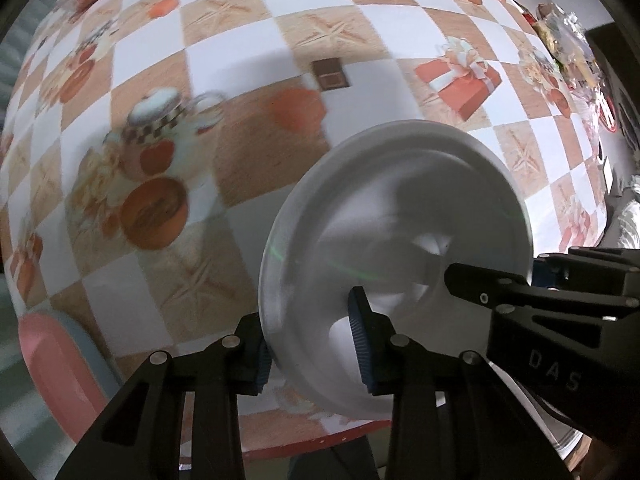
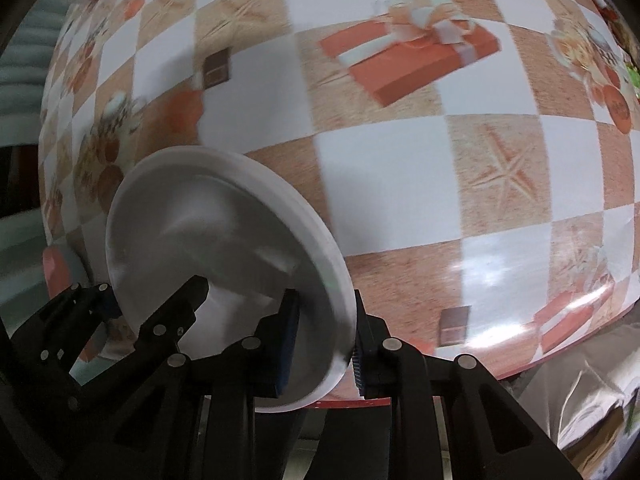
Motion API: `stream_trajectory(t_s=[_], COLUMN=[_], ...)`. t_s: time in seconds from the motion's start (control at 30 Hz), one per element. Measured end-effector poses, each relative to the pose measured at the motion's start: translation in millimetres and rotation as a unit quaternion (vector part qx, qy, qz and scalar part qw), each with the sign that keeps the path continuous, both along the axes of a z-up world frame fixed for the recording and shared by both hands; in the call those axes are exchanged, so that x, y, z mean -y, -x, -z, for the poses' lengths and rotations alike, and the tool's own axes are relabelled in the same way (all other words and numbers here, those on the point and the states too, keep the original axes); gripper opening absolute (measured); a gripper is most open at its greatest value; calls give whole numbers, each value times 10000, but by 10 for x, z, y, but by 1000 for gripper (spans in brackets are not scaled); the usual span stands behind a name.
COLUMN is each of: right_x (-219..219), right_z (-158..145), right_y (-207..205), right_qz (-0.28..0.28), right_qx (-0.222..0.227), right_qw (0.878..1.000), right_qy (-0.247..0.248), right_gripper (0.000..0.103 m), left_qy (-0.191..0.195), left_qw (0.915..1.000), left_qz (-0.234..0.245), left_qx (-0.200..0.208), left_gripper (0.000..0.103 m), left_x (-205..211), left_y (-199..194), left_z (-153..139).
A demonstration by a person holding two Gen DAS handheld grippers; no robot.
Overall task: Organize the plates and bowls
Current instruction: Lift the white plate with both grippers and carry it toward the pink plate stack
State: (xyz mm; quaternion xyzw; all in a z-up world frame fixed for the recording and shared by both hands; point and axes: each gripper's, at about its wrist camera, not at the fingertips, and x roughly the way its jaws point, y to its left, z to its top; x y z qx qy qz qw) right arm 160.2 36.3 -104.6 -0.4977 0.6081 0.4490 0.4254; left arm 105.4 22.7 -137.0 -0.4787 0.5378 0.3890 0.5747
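A white plate (image 1: 400, 216) is held tilted above the near edge of the table, one gripper on each side of its rim. My left gripper (image 1: 312, 344) is shut on the plate's left rim, one pad inside (image 1: 360, 344) and one outside. My right gripper (image 2: 324, 352) is shut on the plate's (image 2: 224, 248) right rim. In the left wrist view the right gripper (image 1: 532, 292) reaches in from the right. In the right wrist view the left gripper (image 2: 132, 312) reaches in from the left.
The table (image 1: 256, 40) wears a checkered cloth printed with gift boxes, teapots and starfish. A pink chair back (image 1: 60, 376) stands at the table's near left. Cluttered items (image 1: 568, 40) sit at the far right edge. Crumpled plastic (image 2: 580, 408) lies below the table at right.
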Motion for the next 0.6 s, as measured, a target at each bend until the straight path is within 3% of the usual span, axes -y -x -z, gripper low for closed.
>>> stream_trajectory(t_s=[0.23,0.6], right_x=[42,18], right_z=[43,203], right_y=[371,602], right_qz=[-289,-410], right_qx=[-3,4], right_qw=[9996,9992], right_qy=[0,-15], right_gripper=[25,25], left_qy=[6,-50], left_qw=[9997,9993], left_qz=[-224,-366], left_qx=[-26,-15], left_gripper=[37,37], left_x=[182,341], left_y=[285,607], left_z=[8,50])
